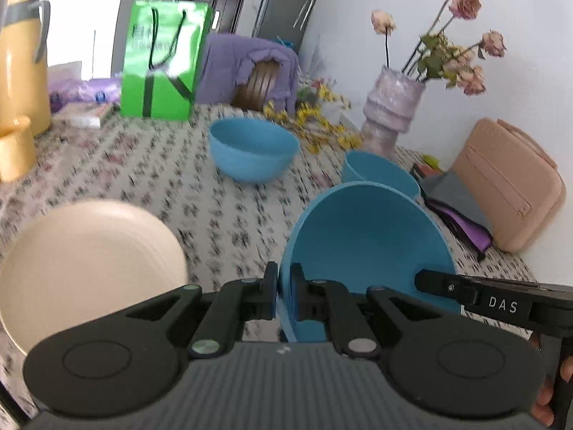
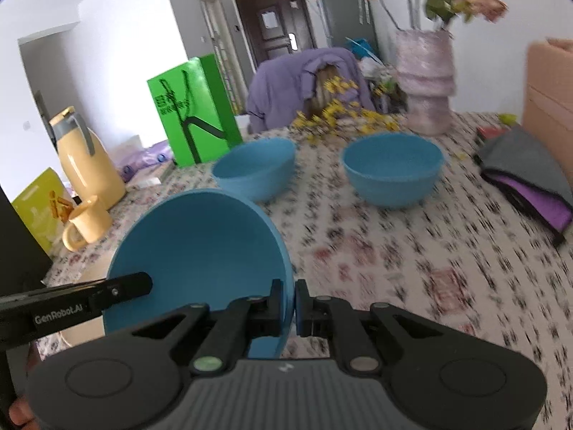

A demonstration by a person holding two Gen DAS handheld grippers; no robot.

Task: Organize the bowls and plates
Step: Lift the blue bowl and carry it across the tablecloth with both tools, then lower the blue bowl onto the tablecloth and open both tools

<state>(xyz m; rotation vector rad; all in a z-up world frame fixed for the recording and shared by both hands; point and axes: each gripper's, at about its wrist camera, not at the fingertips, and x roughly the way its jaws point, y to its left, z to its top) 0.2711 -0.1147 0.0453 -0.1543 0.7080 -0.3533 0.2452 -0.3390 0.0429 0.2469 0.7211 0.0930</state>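
A blue bowl (image 1: 369, 243) (image 2: 200, 243) hangs tilted above the flowered tablecloth, held at both sides. My left gripper (image 1: 284, 286) is shut on its left rim, and my right gripper (image 2: 290, 301) is shut on its right rim. Each view shows one of the other gripper's fingers (image 1: 447, 285) (image 2: 125, 286) at the opposite rim. Two more blue bowls stand upright farther back on the table, a left one (image 1: 250, 150) (image 2: 256, 168) and a right one (image 1: 383, 172) (image 2: 392, 172). A cream plate (image 1: 89, 261) lies to the left of the held bowl.
A green paper bag (image 1: 161, 61), a yellow thermos (image 2: 89, 165) and a yellow mug (image 2: 86, 222) stand at the back left. A lilac vase with dried flowers (image 1: 390, 107), a pink case (image 1: 508, 186) and folded grey and purple cloth (image 2: 530, 179) line the right side.
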